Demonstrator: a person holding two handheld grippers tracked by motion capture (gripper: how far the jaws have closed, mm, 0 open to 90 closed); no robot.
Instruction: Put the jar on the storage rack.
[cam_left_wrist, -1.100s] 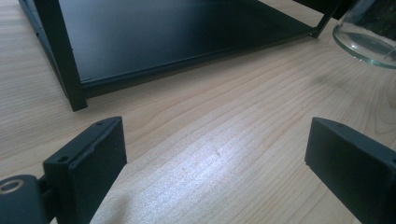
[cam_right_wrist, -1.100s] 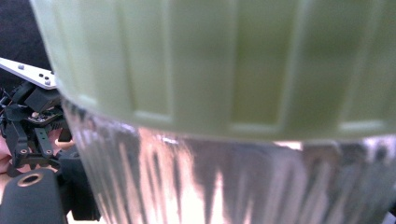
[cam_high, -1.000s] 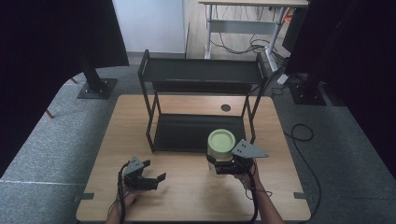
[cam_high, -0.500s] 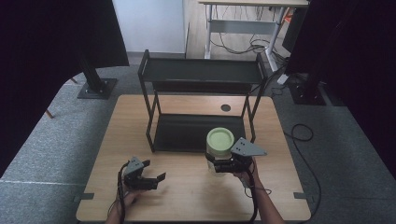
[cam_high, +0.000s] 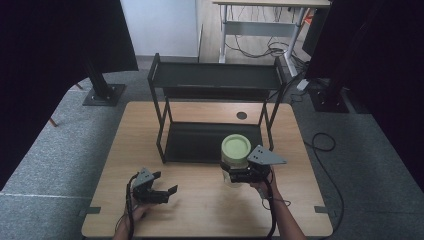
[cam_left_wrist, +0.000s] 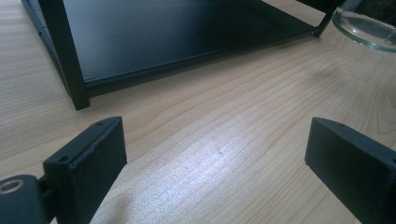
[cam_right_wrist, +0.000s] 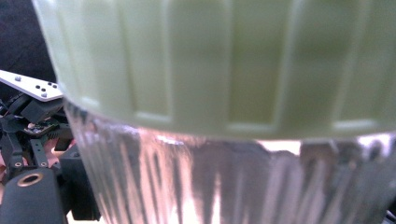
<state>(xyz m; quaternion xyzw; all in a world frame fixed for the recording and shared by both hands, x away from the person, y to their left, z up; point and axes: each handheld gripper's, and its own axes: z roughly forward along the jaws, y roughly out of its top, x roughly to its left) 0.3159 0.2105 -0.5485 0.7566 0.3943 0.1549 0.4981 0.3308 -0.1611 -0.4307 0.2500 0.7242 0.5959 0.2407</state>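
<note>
At lower centre of the high view, the right tongs are clamped on the glass jar with green lid. The left tongs, lower left, stand apart over the bench.

Glass jar, clear ribbed walls, pale green ribbed screw lid on and closed. Upright, lid facing up. Sits at about 4 o'clock from table centre, just off the front right corner of the black rack's lower shelf. In the right gripper view the jar is right up close, lid across the top, glass below. In the left gripper view its glass base appears at 1 o'clock.
</note>
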